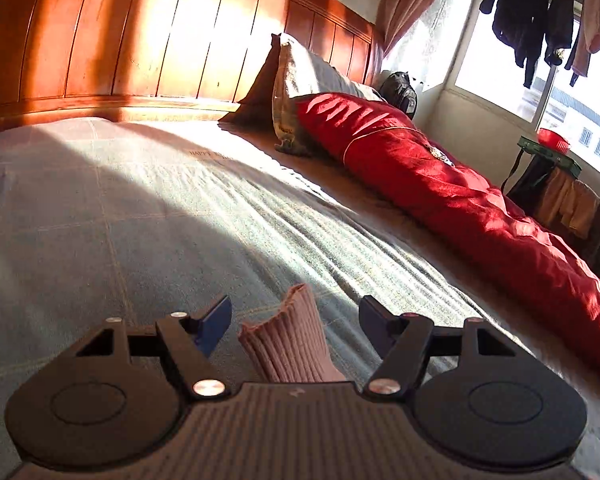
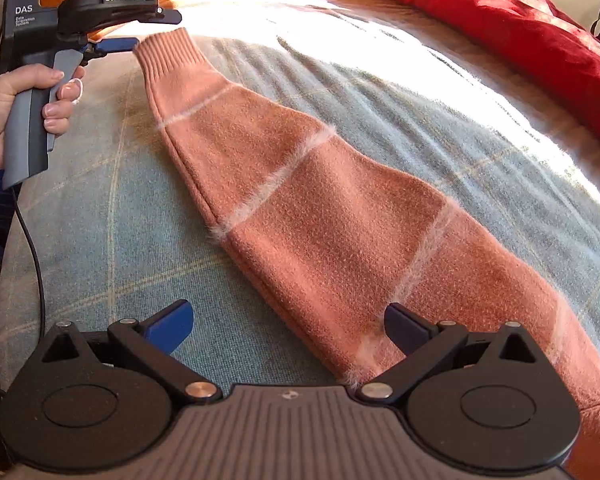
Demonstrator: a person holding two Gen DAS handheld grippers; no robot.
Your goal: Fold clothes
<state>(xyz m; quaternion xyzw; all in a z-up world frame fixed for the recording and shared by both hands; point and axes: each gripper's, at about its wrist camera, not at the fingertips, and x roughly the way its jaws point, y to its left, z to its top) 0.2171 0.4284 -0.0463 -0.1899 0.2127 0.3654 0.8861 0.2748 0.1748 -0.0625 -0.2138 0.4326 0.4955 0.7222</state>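
Reaching left, your wide left gripper (image 2: 156,32) straddles the cuff (image 2: 166,50), seemingly ungripped; sleeve (image 2: 300,208) runs back toward your wide right gripper (image 2: 288,326).

Your left wrist camera rides low over the bed (image 1: 140,208), facing the headboard (image 1: 140,40). Your right one tilts steeply down, close above the pink sleeve (image 2: 320,208), which both views share.

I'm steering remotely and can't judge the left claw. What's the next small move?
Probably close the left claw on the ribbed cuff: it sits between the open fingers, ungripped, while the pink sleeve lies stretched out across the bed.
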